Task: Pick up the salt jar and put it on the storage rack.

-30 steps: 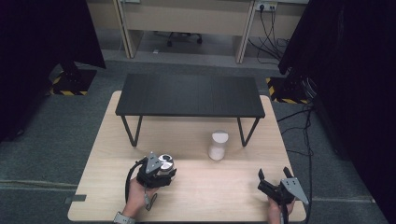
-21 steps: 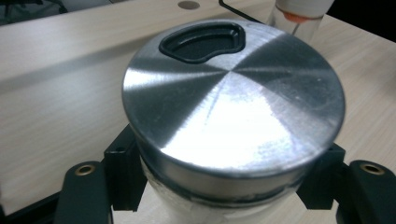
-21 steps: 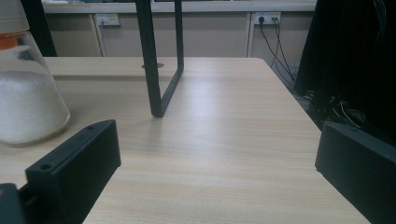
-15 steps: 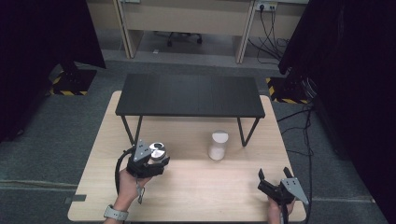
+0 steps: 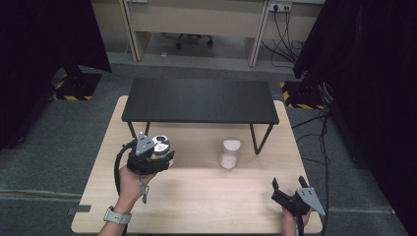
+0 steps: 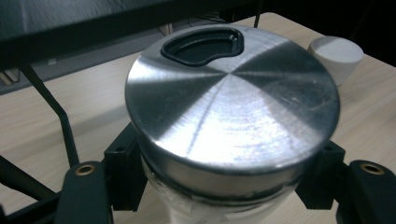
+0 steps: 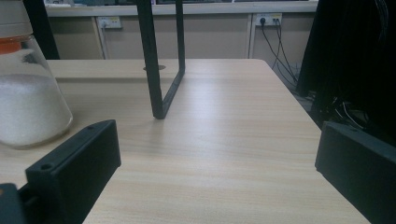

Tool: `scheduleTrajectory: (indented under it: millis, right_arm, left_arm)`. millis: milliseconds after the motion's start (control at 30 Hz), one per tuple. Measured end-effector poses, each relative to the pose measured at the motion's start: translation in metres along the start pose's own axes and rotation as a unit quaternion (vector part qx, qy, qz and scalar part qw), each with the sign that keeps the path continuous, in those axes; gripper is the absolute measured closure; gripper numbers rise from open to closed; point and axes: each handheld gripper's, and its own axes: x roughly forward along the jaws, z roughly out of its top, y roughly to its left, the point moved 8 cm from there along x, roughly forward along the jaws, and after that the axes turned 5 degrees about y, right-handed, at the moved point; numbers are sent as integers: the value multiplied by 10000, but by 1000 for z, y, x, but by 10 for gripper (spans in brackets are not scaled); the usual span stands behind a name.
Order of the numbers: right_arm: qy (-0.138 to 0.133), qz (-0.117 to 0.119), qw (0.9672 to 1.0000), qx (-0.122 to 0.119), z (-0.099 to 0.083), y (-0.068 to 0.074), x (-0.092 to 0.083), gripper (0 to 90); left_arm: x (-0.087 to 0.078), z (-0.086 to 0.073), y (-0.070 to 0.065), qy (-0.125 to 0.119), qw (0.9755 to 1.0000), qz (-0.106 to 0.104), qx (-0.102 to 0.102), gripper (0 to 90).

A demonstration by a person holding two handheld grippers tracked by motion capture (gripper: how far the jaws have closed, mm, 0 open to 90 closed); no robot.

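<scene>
right now the left gripper (image 5: 158,153) is clamping its fingers (image 6: 122,169) round the steel-lidded jar (image 6: 232,116), holding it upright above the worktop (image 5: 196,196), just in front of the black shelf (image 5: 199,100); the right gripper (image 5: 288,192) is resting with fingers spread, farther from the shelf.

A light wooden table (image 5: 206,206) carries a low black shelf (image 5: 196,101) on thin black legs along its far half. In front of the shelf's right leg stands a clear jar of white powder (image 5: 229,153) with a white lid, upright. Grey carpet (image 5: 59,147) surrounds the table, black curtains (image 5: 359,59) hang on both sides, and wall sockets (image 5: 280,7) with cables sit behind.
</scene>
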Motion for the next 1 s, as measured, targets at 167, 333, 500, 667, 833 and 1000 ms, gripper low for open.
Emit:
scheduleTrajectory:
  millis: [167, 333, 500, 667, 833, 1000]
  right_arm:
    - [0, -2, 10000, 10, 0, 0, 0, 3]
    - [-2, -2, 10000, 24, 0, 0, 0, 3]
    - [6, 5, 10000, 23, 0, 0, 0, 3]
    - [9, 12, 10000, 8, 0, 0, 0, 3]
    - [17, 17, 10000, -5, 0, 0, 0, 3]
    - [16, 18, 10000, -6, 0, 0, 0, 3]
  left_arm:
    - [-8, 12, 0, -44, 9999, 114, 14, 315]
    - [-15, 24, 2, -64, 9998, 199, 52, 315]
    - [-21, 35, 3, -118, 9996, 232, 74, 315]
    - [-26, 46, 7, -189, 9996, 197, 49, 315]
    - [-27, 51, 8, -223, 9995, 201, 48, 315]
    - [-31, 62, 10, -290, 9992, 264, 35, 315]
